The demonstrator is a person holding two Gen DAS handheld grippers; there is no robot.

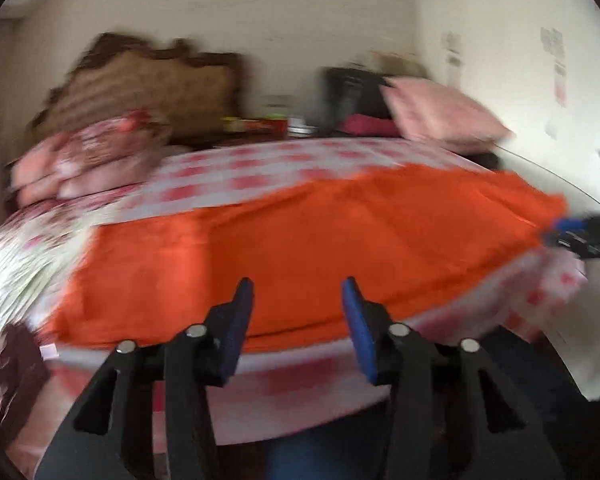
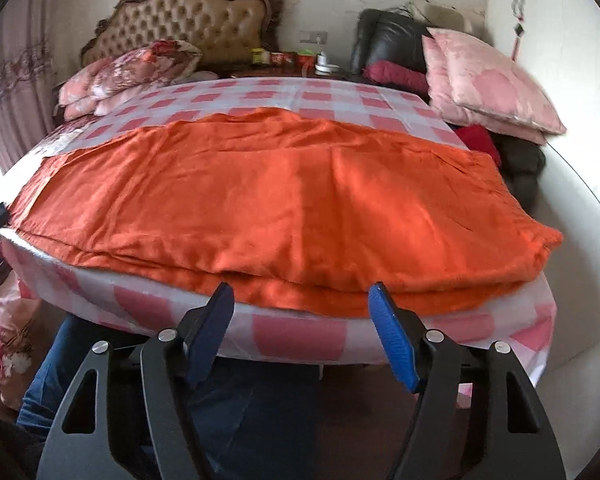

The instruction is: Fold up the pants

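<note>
Orange pants (image 2: 300, 184) lie spread flat across the near part of a bed with a pink-and-white checked sheet (image 2: 300, 336), two layers showing along their near edge. My right gripper (image 2: 300, 286) hovers just in front of that near edge, open, with no cloth between its blue pads. The left wrist view is blurred. In it the pants (image 1: 300, 240) stretch from left to right, and my left gripper (image 1: 297, 284) stands open before their near edge with nothing in it. At that view's far right, the right gripper (image 1: 572, 234) sits by the pants' right end.
A tufted headboard (image 2: 192, 20) and floral pillows (image 2: 132, 72) are at the back left. Pink pillows (image 2: 488, 84) and a black chair (image 2: 388, 40) stand back right, with small items on a nightstand (image 2: 300, 60). A person's jeans-clad legs (image 2: 240, 412) are below the bed edge.
</note>
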